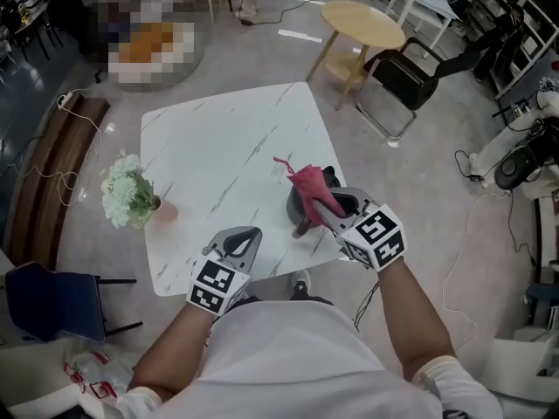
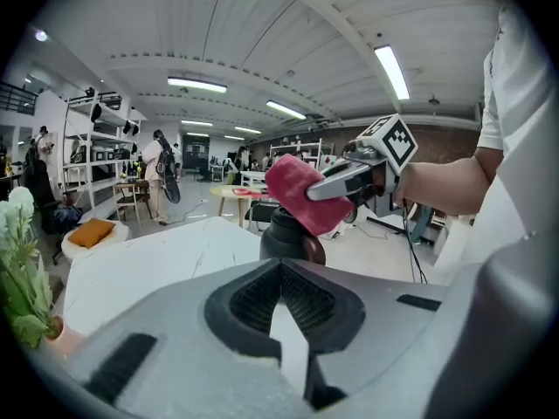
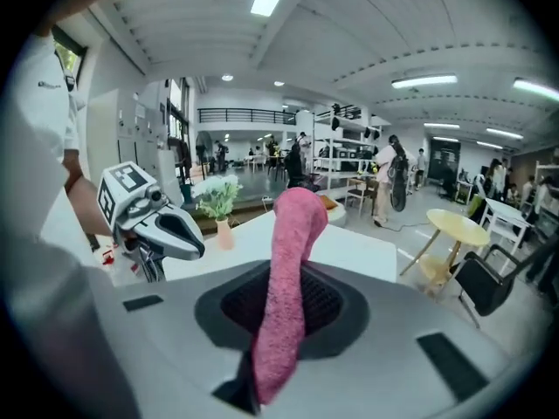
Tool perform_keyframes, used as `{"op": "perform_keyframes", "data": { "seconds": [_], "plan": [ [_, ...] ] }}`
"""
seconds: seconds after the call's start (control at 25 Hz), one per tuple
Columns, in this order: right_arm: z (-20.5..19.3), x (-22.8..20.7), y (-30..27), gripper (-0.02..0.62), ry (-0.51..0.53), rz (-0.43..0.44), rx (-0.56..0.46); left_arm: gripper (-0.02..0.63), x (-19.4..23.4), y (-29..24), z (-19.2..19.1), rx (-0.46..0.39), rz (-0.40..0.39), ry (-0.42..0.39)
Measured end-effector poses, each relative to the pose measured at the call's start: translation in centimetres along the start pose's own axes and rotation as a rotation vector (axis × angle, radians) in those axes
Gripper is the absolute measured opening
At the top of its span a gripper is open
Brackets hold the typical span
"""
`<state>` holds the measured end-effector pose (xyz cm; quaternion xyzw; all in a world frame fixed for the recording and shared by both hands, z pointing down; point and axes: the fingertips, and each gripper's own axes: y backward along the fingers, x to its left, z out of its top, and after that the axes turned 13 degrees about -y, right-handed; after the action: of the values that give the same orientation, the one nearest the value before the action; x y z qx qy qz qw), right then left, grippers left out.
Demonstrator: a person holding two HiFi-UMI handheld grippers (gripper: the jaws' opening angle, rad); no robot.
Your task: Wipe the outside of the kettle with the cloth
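A dark kettle (image 1: 306,209) stands near the front right corner of the white marble table (image 1: 218,147). My right gripper (image 1: 330,204) is just above it, shut on a pink cloth (image 1: 307,184) that sticks up and out past the jaws over the kettle's top. In the right gripper view the cloth (image 3: 284,295) runs up between the jaws of my right gripper (image 3: 278,321) and hides the kettle. My left gripper (image 1: 246,236) hangs over the table's front edge, left of the kettle, shut and empty. In the left gripper view the kettle (image 2: 293,238) stands just beyond my left gripper (image 2: 281,297), with the cloth (image 2: 301,192) on its top.
A small vase of white flowers (image 1: 129,195) stands at the table's left edge. Beyond the table are a round wooden table (image 1: 362,24) and a black folding chair (image 1: 403,78). A blue chair (image 1: 54,304) is at the lower left. Cables lie on the floor at the right.
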<state>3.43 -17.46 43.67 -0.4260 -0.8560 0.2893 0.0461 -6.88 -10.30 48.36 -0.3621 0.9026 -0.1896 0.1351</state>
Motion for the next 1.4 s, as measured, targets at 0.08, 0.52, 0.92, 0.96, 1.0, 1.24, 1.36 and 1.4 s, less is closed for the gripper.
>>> {"op": "perform_keyframes", "data": {
  "seconds": [0.08, 0.52, 0.92, 0.96, 1.0, 1.24, 1.36, 1.4],
  "plan": [
    [-0.5, -0.2, -1.3, 0.061, 0.073, 0.002, 0.051, 0.002, -0.2, -0.6, 0.2, 0.007, 0.004, 0.008],
    [-0.5, -2.8, -3.9, 0.063, 0.384, -0.036, 0.135, 0.002, 0.2, -1.4, -0.5, 0.031, 0.077, 0.059],
    [-1.0, -3.7, -3.1, 0.063, 0.131, 0.089, 0.09, 0.002, -0.3, -1.7, -0.8, 0.046, 0.09, 0.068],
    [-1.1, -3.8, -3.0, 0.063, 0.128, 0.096, 0.092, 0.002, -0.4, -1.8, -0.8, 0.049, 0.09, 0.068],
    [-1.1, -3.9, -2.8, 0.063, 0.127, 0.102, 0.095, 0.002, -0.5, -1.9, -0.8, 0.052, 0.089, 0.068],
    [-2.0, -4.3, -1.4, 0.063, 0.12, 0.096, 0.121, 0.002, -1.3, -2.9, -0.3, 0.055, 0.083, 0.067],
    [-2.3, -6.1, -0.7, 0.063, 0.046, 0.013, 0.104, 0.021, -1.6, -3.6, 0.1, 0.046, 0.074, 0.058],
    [-2.4, -7.0, -0.6, 0.063, 0.012, -0.017, 0.092, 0.031, -1.8, -3.9, 0.2, 0.047, 0.068, 0.053]
  ]
}}
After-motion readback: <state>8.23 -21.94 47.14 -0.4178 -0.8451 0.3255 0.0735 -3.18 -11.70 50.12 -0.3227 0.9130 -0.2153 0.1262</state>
